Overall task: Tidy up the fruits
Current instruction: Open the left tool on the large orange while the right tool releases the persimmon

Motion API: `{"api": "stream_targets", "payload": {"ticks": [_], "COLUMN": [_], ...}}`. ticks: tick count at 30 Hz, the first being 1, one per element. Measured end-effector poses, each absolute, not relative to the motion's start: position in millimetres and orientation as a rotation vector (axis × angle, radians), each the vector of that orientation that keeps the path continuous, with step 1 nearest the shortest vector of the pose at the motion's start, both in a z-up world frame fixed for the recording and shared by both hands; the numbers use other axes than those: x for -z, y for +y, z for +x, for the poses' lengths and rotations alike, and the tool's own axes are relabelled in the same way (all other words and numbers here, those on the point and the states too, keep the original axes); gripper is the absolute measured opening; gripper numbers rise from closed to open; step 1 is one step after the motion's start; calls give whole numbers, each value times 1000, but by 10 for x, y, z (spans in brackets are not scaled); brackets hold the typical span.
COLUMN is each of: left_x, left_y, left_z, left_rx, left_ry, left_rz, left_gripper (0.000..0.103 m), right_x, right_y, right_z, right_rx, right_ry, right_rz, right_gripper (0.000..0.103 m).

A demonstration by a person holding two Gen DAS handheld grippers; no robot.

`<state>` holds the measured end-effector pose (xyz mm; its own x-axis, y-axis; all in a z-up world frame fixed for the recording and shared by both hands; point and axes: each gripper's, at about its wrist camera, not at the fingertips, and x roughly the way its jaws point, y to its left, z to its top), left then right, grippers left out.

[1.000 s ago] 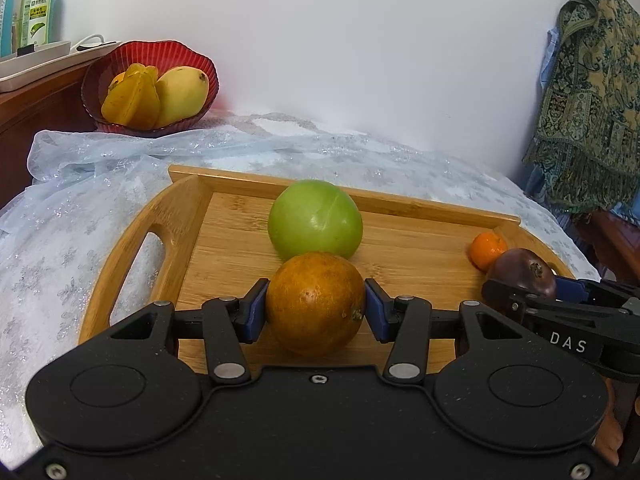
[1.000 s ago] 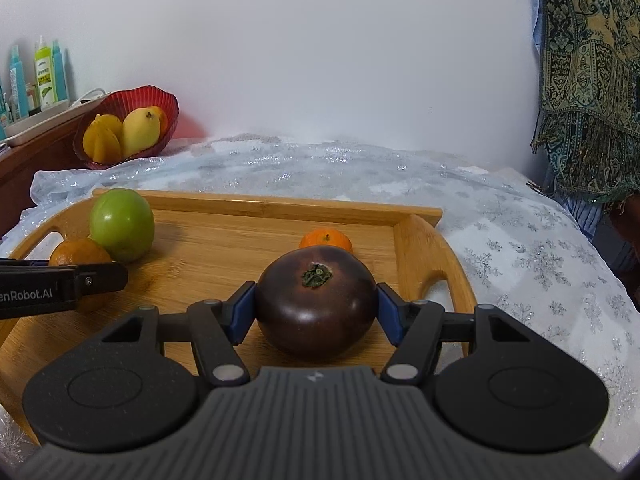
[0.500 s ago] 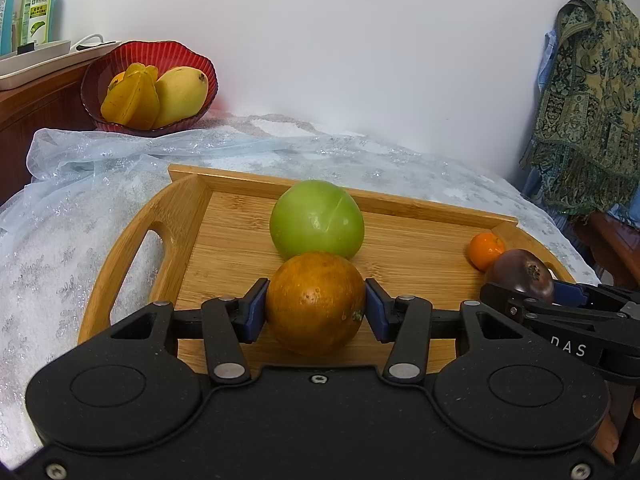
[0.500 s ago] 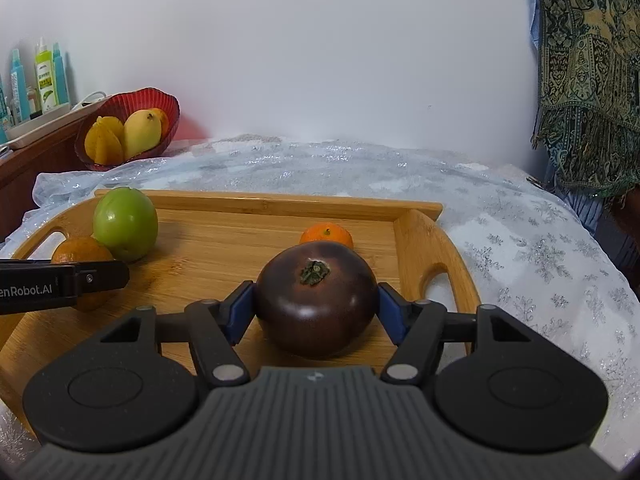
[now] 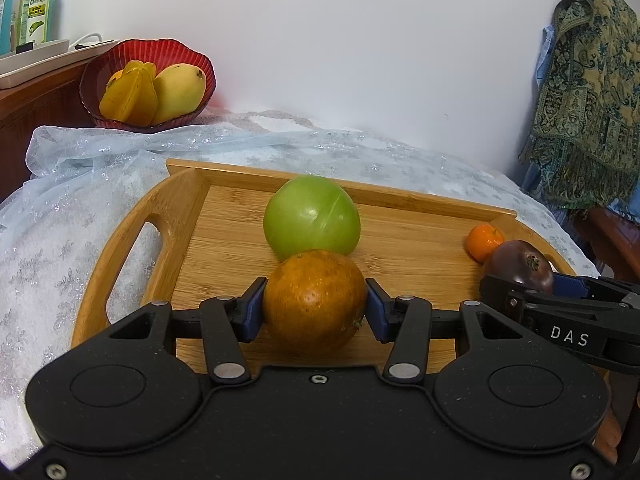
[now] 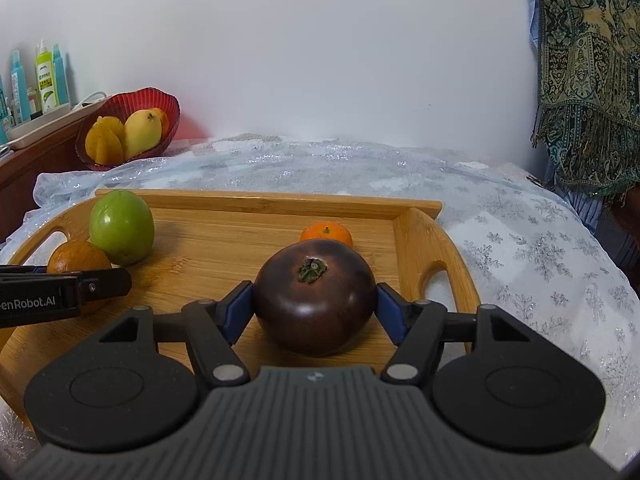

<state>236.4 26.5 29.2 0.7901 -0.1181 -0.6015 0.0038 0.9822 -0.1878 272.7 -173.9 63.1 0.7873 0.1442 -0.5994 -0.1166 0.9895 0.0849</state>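
Now the left gripper [image 5: 315, 314] is clenched on the brown orange [image 5: 315, 300], and the right gripper [image 6: 315, 312] is clenched on the dark tomato [image 6: 315, 296], both over the wooden tray [image 5: 400, 236].

I can't read bottle labels [image 6: 47, 80], too small; left hand-held gripper [image 6: 64, 294] hides half the orange [image 6: 76, 254].

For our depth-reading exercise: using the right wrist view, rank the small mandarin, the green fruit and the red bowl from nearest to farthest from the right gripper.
1. small mandarin, just behind the held dark fruit.
2. green fruit, left on the tray.
3. red bowl, far left, off the tray.
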Motion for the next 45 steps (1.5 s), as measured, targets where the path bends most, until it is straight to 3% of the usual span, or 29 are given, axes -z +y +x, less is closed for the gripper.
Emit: {"api": "stream_targets", "payload": {"ticks": [9, 12, 14, 23, 45], "left_x": [-283, -279, -274, -239, -211], "left_y": [252, 254, 249, 189, 111], "left_z": [2340, 2337, 2328, 2280, 2194], "left_rx": [64, 59, 51, 56, 70], "left_ry": [652, 651, 649, 636, 638], "left_rz": [-166, -164, -161, -121, -90], "left_gripper": [50, 58, 74, 84, 97], "right_x": [-620, -623, -623, -634, -720], "right_y": [-1744, -1752, -1755, -1773, -1881], "right_z": [2734, 2722, 2713, 2680, 2527], "right_rx": [-145, -146, -146, -154, -170], "right_ry": [661, 657, 656, 650, 607], "right_rz": [52, 57, 57, 65, 105], "right_gripper": [81, 84, 85, 88, 103]}}
